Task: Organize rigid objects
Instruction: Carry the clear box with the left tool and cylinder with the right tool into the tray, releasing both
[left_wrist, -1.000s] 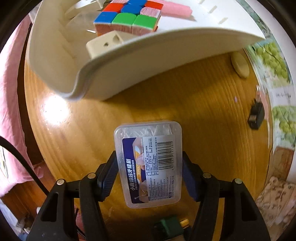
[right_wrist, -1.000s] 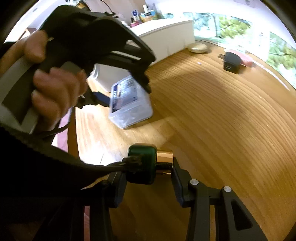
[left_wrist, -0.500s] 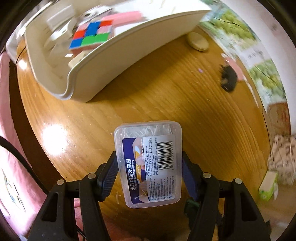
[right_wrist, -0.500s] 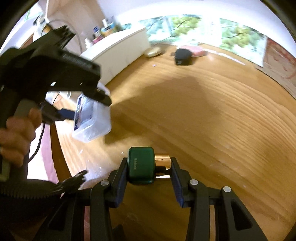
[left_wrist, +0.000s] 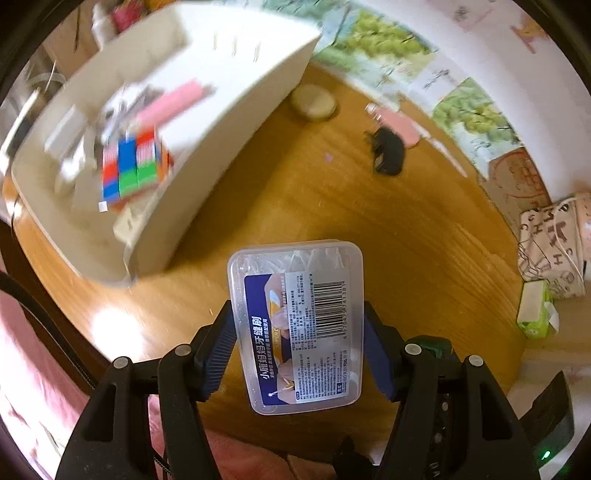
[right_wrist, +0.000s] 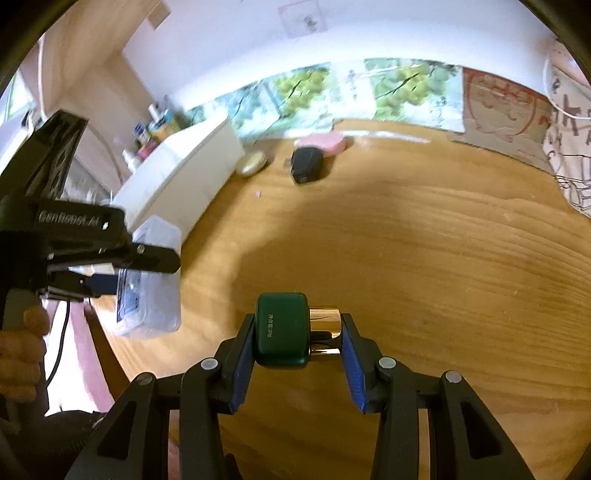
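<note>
My left gripper (left_wrist: 297, 328) is shut on a clear plastic box (left_wrist: 295, 325) with a blue label and a barcode, held above the wooden table (left_wrist: 369, 229). The same clear plastic box (right_wrist: 147, 284) shows in the right wrist view, at the left, in the hand-held left gripper. My right gripper (right_wrist: 297, 332) is shut on a small green bottle with a gold cap (right_wrist: 284, 328), lying sideways between the pads. A white bin (left_wrist: 229, 110) at the upper left holds a colour cube (left_wrist: 133, 166), a pink bar (left_wrist: 170, 103) and other blurred items.
On the table behind stand a black charger (left_wrist: 388, 151), a pink object (left_wrist: 400, 127) and a round beige disc (left_wrist: 314, 101). A patterned bag (left_wrist: 550, 243) and a green tissue pack (left_wrist: 535, 308) sit at the right. A pink cloth (left_wrist: 22, 369) borders the table's left edge.
Both grippers have risen and rolled with their loads. The white bin has slid from the top of the left wrist view to the upper left, farther away. More table shows in the right wrist view.
</note>
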